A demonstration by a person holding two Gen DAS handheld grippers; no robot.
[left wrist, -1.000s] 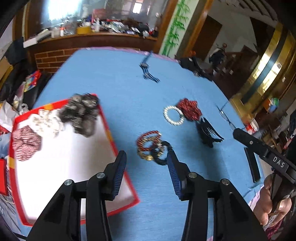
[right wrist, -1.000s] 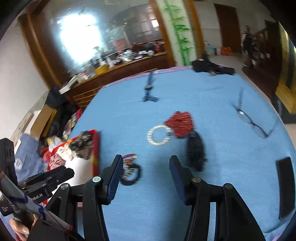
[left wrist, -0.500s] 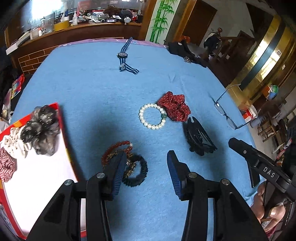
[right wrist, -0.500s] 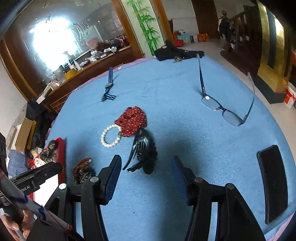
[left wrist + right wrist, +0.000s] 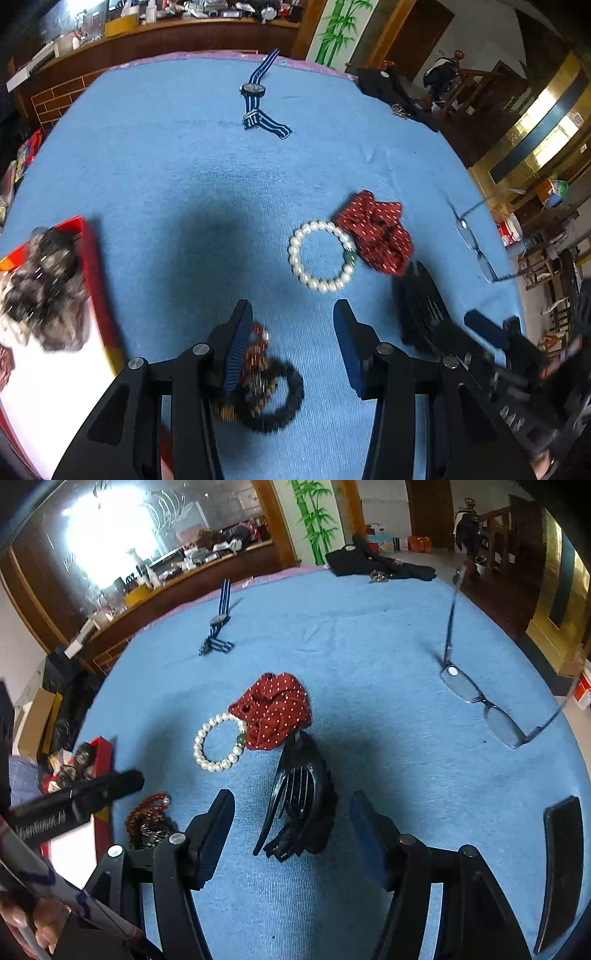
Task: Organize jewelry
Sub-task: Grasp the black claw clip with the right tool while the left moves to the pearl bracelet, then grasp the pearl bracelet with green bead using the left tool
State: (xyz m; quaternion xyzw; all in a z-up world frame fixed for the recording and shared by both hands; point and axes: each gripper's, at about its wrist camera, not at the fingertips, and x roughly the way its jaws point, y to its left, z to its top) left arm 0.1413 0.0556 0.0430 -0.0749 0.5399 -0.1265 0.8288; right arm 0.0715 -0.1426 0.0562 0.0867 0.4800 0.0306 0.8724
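A: Where is the jewelry?

B: It lies loose on a blue cloth covering the counter (image 5: pixel 155 155). A pearl bracelet (image 5: pixel 322 256) touches a red dotted scrunchie (image 5: pixel 380 232). Just beside those lies a black hair claw clip (image 5: pixel 301 805). Nearer my left side sits a tangle of red and gold bead bracelets (image 5: pixel 258 365) with a black hair tie (image 5: pixel 280 406).

A: And your hands?

B: My left hand-held gripper (image 5: pixel 291 345) hangs over the bead tangle, released, jaws partly apart; one finger overlaps the beads, though I cannot tell if it touches. My right hand-held gripper (image 5: pixel 291 834) has just been widening its jaws. The claw clip lies between them, and the pads are not pressing it.

A: What surrounds that?

B: At the left, a red-edged tray (image 5: pixel 94 269) with a white floor holds a grey scrunchie (image 5: pixel 44 291). Farther off lie a striped-strap wristwatch (image 5: pixel 255 99), eyeglasses (image 5: pixel 480 701), a flat black object (image 5: pixel 561 867) near the edge, and a dark garment (image 5: pixel 369 561).
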